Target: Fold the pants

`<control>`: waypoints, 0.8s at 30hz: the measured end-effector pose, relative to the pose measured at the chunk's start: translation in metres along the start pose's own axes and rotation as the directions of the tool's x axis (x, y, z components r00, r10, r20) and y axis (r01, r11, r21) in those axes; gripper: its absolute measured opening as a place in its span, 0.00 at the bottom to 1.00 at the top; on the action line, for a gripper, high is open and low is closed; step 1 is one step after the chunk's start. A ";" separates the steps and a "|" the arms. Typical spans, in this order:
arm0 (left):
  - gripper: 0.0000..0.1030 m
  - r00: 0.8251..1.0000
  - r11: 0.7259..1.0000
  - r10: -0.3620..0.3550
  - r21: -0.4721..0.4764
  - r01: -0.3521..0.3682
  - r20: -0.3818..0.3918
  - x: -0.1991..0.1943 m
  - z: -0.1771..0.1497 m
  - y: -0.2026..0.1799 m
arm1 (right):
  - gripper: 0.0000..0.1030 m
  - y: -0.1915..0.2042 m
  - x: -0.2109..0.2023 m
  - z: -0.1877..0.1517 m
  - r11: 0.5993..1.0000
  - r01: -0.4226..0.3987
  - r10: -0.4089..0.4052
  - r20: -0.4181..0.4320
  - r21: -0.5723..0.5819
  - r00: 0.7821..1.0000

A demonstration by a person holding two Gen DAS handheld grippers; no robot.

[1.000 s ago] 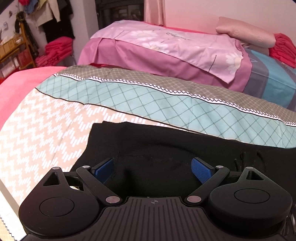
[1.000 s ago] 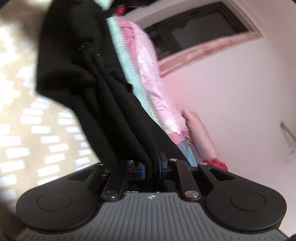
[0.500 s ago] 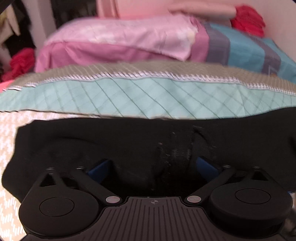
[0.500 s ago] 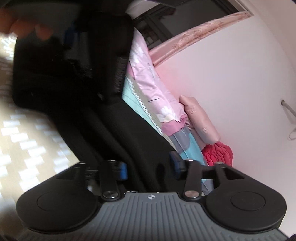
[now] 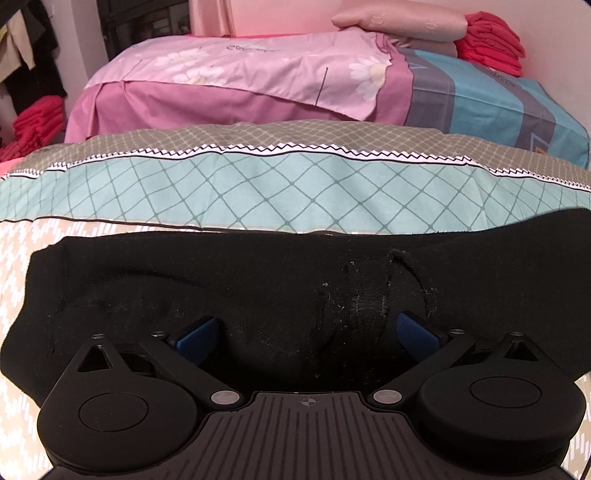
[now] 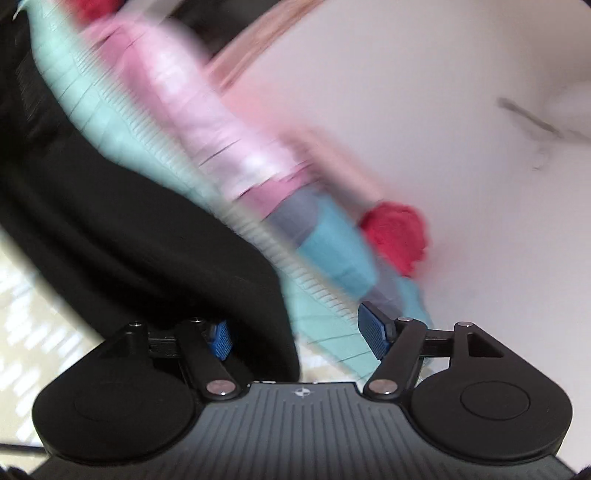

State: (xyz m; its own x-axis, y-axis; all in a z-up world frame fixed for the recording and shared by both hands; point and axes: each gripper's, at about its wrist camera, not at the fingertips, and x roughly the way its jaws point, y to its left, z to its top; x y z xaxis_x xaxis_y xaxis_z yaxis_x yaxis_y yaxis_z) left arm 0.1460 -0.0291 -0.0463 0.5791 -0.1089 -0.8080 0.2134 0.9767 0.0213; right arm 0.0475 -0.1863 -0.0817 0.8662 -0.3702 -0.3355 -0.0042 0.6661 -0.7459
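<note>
Black knit pants [image 5: 221, 280] lie flat across the patterned bedspread [image 5: 258, 192], filling the lower left wrist view, with a raised seam ridge right of centre. My left gripper [image 5: 306, 332] hovers low over them, open, its blue pads [image 5: 195, 336] wide apart with cloth beneath, not pinched. The right wrist view is blurred by motion. There the pants [image 6: 110, 229] fill the left side. My right gripper [image 6: 297, 334] has its jaws opening. A fold of the black cloth reaches in beside the left pad [image 6: 219, 339], and neither pad presses on it.
Behind the bedspread stands a second bed with pink floral bedding [image 5: 240, 85] and a blue-grey striped cover [image 5: 480, 99]. A pink pillow [image 5: 399, 24] and folded red clothes [image 5: 491, 40] sit at its far end. More red clothes [image 5: 37, 122] are stacked at left.
My right gripper, shut on a bunch of the pants a second ago, has opened and swung off to the right. My left gripper moved in over the pants, then held still, open throughout.
</note>
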 end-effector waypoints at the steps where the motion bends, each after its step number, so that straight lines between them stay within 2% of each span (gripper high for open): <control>1: 1.00 1.000 1.000 0.000 0.001 0.000 0.000 0.000 0.000 0.000 | 0.57 0.011 0.001 -0.003 0.995 0.012 -0.009 0.025 -0.101 1.000; 2: 1.00 1.000 1.000 0.001 0.003 -0.001 0.000 0.000 0.000 0.000 | 0.60 0.012 -0.002 -0.005 0.990 0.042 -0.032 0.078 -0.132 0.996; 3: 1.00 1.000 1.000 0.001 0.004 -0.001 0.000 0.000 0.000 -0.001 | 0.66 0.003 -0.003 -0.004 0.994 0.071 -0.062 0.101 -0.088 0.993; 5: 1.00 1.000 1.000 0.002 0.006 -0.002 0.006 0.001 -0.001 -0.001 | 0.73 -0.027 -0.001 -0.006 0.994 0.059 -0.067 0.081 0.092 0.994; 6: 1.00 1.000 1.000 0.001 0.005 -0.001 0.008 0.001 -0.001 -0.001 | 0.74 -0.038 0.005 -0.009 0.988 0.051 -0.059 0.052 0.143 0.997; 8: 1.00 1.000 1.000 -0.008 0.003 0.008 0.008 0.001 -0.002 -0.002 | 0.77 -0.040 0.017 -0.021 0.989 0.044 -0.043 -0.005 0.141 0.999; 10: 1.00 1.000 1.000 -0.004 0.011 0.004 0.014 0.002 -0.002 -0.002 | 0.74 -0.029 0.017 -0.027 0.993 0.021 -0.017 -0.035 0.119 0.999; 13: 1.00 1.000 1.000 -0.011 0.014 0.010 0.013 0.003 -0.002 -0.001 | 0.74 -0.021 0.006 -0.023 0.999 0.032 -0.032 0.013 0.023 0.999; 17: 1.00 1.000 1.000 -0.019 0.014 0.018 0.005 0.004 -0.001 0.001 | 0.87 -0.032 -0.003 -0.029 0.999 0.010 -0.006 0.085 -0.053 0.996; 19: 1.00 1.000 1.000 -0.020 0.015 0.020 0.003 0.004 0.000 0.001 | 0.88 -0.048 -0.013 -0.040 0.998 -0.057 0.059 0.119 -0.026 0.991; 21: 1.00 1.000 1.000 -0.022 0.014 0.022 0.003 0.004 0.000 0.001 | 0.88 -0.069 -0.027 -0.049 0.984 -0.170 0.163 0.135 0.048 0.977; 24: 1.00 1.000 1.000 -0.023 0.014 0.023 -0.003 0.004 0.001 0.002 | 0.90 -0.104 -0.048 -0.058 0.927 -0.316 0.280 0.188 0.202 0.941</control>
State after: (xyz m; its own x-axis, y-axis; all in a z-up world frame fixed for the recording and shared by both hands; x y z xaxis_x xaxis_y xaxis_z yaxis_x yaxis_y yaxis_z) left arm 0.1496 -0.0279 -0.0494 0.5713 -0.1308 -0.8103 0.2374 0.9713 0.0106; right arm -0.0228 -0.2752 -0.0207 0.9081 -0.0400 -0.4167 -0.1772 0.8652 -0.4691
